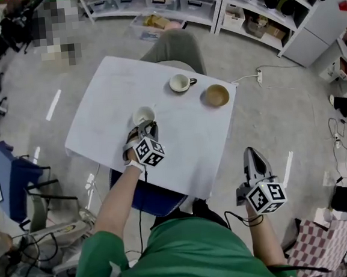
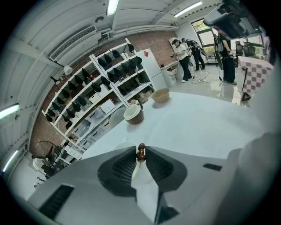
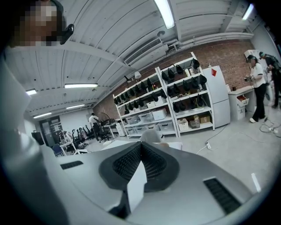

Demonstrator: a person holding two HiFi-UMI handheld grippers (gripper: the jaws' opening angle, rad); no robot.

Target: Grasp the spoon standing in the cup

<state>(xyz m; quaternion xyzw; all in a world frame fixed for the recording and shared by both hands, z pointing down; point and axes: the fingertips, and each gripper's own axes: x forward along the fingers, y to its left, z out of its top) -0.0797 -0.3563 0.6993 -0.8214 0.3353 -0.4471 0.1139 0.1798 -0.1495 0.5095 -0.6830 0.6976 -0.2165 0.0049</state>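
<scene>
Reaching down over the white cup [image 1: 142, 115] on the worktop [image 1: 185, 137], the left gripper [image 1: 145, 127] is pinching the knobbed brown tip of the spoon [image 2: 141, 152] that is standing in it, jaws nearly together. The right gripper [image 1: 254, 158], jaws closed on nothing, is waiting well clear of the cup.

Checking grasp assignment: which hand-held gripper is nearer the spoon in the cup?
Left. The left hand-held gripper is at the cup, jaws closed on the spoon handle; the right hand-held gripper hangs beyond the table.

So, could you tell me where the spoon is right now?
The spoon's brown handle shows in the left gripper view, pinched in the left gripper's jaws, standing in the white cup at the table's left, nearer than the wooden bowl.
</scene>
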